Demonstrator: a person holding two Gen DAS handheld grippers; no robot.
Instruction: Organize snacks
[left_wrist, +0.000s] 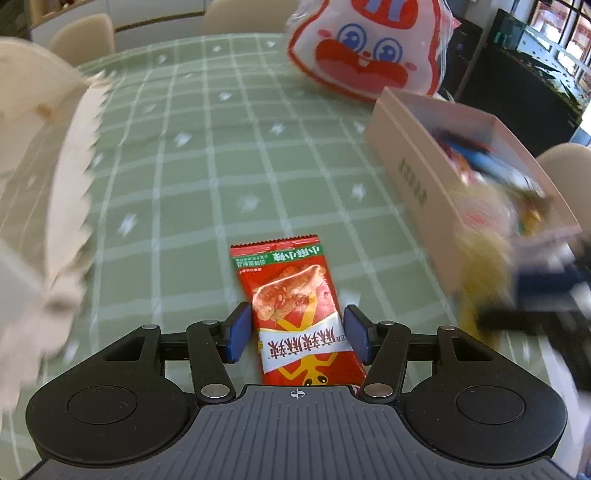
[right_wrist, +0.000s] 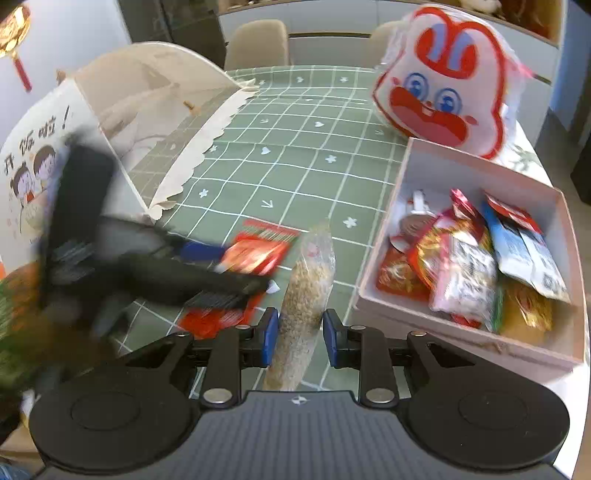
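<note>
Between my left gripper's (left_wrist: 299, 334) blue pads lies a red snack packet (left_wrist: 295, 310), flat on the green checked tablecloth (left_wrist: 207, 177). Both pads stand just beside the packet's long edges; whether they press it cannot be told, so I read those jaws as spread around it. My right gripper (right_wrist: 297, 332) pinches a clear tube-shaped packet of tan grain (right_wrist: 306, 295), which runs up between the pads with its sealed end pointing toward the table's far edge.

Right wrist view only:
- The pink box (right_wrist: 384, 221) interior is visible, holding a heap of mixed snack packets (right_wrist: 472, 266) in red, blue, white and gold.
- The left gripper appears as a blurred black shape over the red packet, near the table's left edge.
- A white mesh food cover (right_wrist: 162, 110) with a scalloped hem stands at the left side, with a cartoon card (right_wrist: 33, 173) beside it.

Left wrist view only:
- The print on the red packet reads clearly.
- The box shows chiefly its outer long wall, at the table's right edge.
- The right gripper and its tan packet are a blur at the right, in front of the box.

Both views show a rabbit-faced bag (right_wrist: 443, 81) behind the box, toward the far right corner.
</note>
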